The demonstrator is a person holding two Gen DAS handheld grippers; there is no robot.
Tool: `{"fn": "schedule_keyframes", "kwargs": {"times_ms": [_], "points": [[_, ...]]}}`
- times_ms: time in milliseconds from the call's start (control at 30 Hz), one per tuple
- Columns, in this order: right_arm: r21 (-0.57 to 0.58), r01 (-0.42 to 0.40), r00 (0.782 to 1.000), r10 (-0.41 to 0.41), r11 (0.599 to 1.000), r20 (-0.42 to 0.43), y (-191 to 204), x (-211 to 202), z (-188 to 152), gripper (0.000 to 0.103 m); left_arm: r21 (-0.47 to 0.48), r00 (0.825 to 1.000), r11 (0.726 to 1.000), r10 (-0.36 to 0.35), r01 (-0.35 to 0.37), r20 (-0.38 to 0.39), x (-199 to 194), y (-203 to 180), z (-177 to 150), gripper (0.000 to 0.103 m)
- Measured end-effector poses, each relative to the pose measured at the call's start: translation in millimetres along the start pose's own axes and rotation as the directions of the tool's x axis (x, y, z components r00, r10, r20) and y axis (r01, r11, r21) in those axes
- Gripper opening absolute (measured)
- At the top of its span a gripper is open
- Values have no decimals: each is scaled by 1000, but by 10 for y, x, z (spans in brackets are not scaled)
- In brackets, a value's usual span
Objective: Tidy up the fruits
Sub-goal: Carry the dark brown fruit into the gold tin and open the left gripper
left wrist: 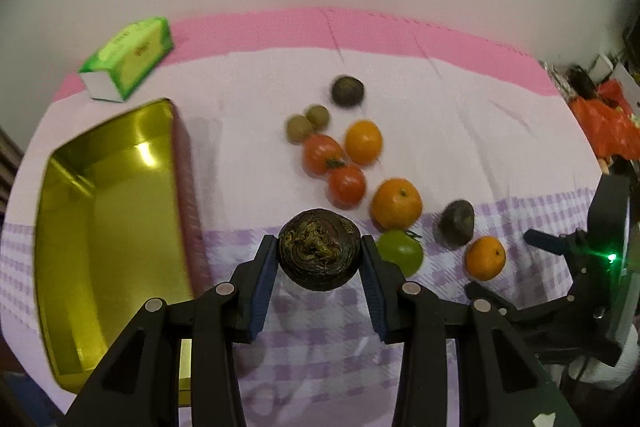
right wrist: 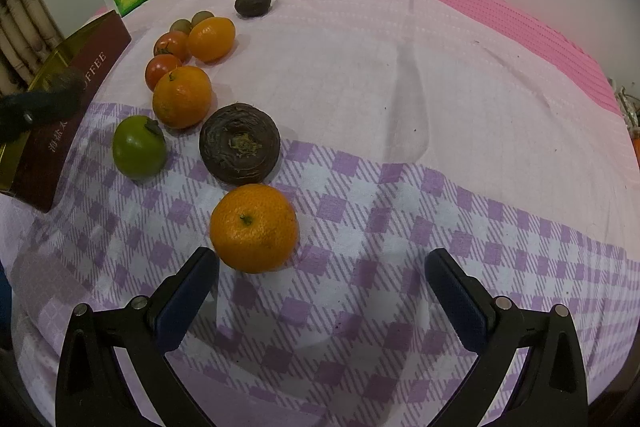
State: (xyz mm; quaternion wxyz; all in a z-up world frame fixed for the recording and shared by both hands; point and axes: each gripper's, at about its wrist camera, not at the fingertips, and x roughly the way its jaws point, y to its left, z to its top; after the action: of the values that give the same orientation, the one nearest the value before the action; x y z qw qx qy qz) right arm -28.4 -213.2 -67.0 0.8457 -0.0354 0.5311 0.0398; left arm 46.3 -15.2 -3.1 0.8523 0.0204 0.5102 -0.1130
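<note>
One dark brown, ridged fruit [left wrist: 319, 254] sits clamped between the pads of the left gripper [left wrist: 319, 259], lifted above the checked cloth [left wrist: 320, 347]. Carry it level toward the gold tin [left wrist: 100, 227] at left, clearing the rim before releasing. Right gripper [right wrist: 322, 291] stands open, empty, just near of an orange [right wrist: 254, 227].

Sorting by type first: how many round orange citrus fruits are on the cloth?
3. One lies just ahead of the right gripper, one beside the green fruit, one farther back by the red tomatoes.
</note>
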Motion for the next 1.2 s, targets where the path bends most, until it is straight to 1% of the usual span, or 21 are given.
{"fn": "schedule_keyframes", "kwargs": {"times_ms": [100,233,433,600,900,1000,1100,1200], "points": [[1,-1,1000,1,1000,3,-7,1,-6,103,-23,999,999,33,-33,22,-97,200,29,37],[2,-2,1000,2,1000,3,-5,-3,-3,103,-69,996,994,82,-80,25,-163,507,-5,37],[2,-1,1000,1,1000,4,-7,-8,-8,103,-146,987,976,160,-161,-18,-131,990,-159,37],[2,-1,1000,1,1000,2,-7,-5,-10,103,-195,978,959,196,-205,-66,-73,1281,-318,37],[2,-1,1000,1,1000,-1,-8,-5,0,103,-248,966,936,226,-251,-125,-16,1612,-568,37],[2,-1,1000,1,1000,0,-4,-5,-2,103,-268,966,930,222,-251,-136,-21,1652,-628,37],[3,-1,1000,1,1000,1,-4,-6,-5,103,-274,963,925,230,-262,-142,-24,1681,-682,37],[3,-1,1000,1,1000,1,-3,-6,-8,103,-281,962,924,224,-260,-154,-9,1711,-702,37]]}}
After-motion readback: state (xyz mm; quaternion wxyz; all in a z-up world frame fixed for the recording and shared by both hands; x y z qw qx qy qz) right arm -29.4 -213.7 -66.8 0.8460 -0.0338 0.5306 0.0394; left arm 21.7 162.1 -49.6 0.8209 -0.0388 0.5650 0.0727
